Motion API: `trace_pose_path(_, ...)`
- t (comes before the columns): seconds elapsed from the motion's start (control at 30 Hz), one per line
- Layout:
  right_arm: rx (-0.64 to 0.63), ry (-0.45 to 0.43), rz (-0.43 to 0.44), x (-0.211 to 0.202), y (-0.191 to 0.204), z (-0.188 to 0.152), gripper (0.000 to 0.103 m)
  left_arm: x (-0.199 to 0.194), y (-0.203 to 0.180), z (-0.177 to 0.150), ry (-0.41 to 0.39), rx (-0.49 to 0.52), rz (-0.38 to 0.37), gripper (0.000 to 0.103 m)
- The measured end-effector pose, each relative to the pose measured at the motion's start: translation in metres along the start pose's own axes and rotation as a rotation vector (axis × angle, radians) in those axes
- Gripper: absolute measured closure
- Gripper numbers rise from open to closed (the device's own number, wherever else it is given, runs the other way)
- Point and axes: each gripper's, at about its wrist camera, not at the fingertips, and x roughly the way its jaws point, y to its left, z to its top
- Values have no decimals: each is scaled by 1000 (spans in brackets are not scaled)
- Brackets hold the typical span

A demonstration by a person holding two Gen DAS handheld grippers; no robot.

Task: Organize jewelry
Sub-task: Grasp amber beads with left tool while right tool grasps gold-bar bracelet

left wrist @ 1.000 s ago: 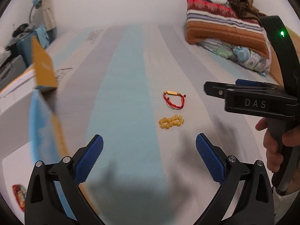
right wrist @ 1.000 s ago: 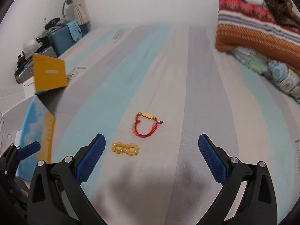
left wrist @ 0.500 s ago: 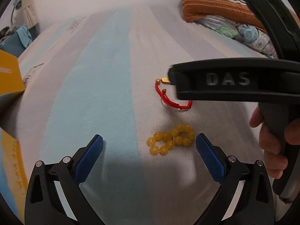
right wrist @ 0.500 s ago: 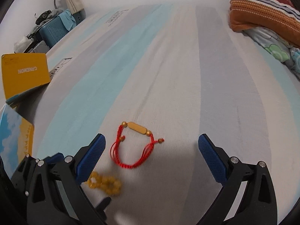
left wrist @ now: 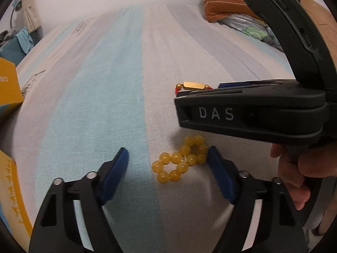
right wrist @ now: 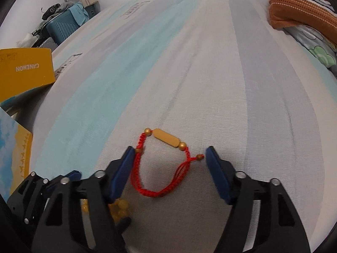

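A yellow bead bracelet (left wrist: 181,160) lies bunched on the striped bed sheet (left wrist: 118,84). It sits between the closing jaws of my left gripper (left wrist: 167,154); the right pad is against the beads and the left pad stands apart. Just beyond lies a red cord bracelet (right wrist: 147,191) with a gold plate (right wrist: 166,140). My right gripper (right wrist: 170,150) straddles it, jaws closing, pads close beside the cord on each side without squeezing it. In the left wrist view the right gripper's black body hides most of the red bracelet (left wrist: 193,85). The beads (right wrist: 120,207) peek from under the right gripper's left finger.
A yellow box (right wrist: 25,67) and a blue-and-yellow box (right wrist: 12,158) stand at the bed's left edge. A striped pillow (right wrist: 301,6) and floral bedding (left wrist: 252,31) lie at the far right. A blue suitcase (right wrist: 63,29) stands beyond the bed. A person's hand (left wrist: 294,168) holds the right gripper.
Both grippers have come down close to the sheet, each over its bracelet. Their jaws have narrowed from wide open, and each bracelet now lies between the pads.
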Motion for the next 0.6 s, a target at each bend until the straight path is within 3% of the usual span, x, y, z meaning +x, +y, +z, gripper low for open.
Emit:
trace_pose_path(0.27, 5, -5, 7, -4, -3, -2, 76, -5, 4, 0, 5, 16, -24, 66)
trace_pose_path(0.33, 6, -7, 11, -6, -3, -2, 79, -6, 7, 0, 9, 16, -20, 83)
trace_pose_path(0.6, 18, -44, 16, -18, -4, -2, 85, -14, 10, -1, -1, 28, -21, 86)
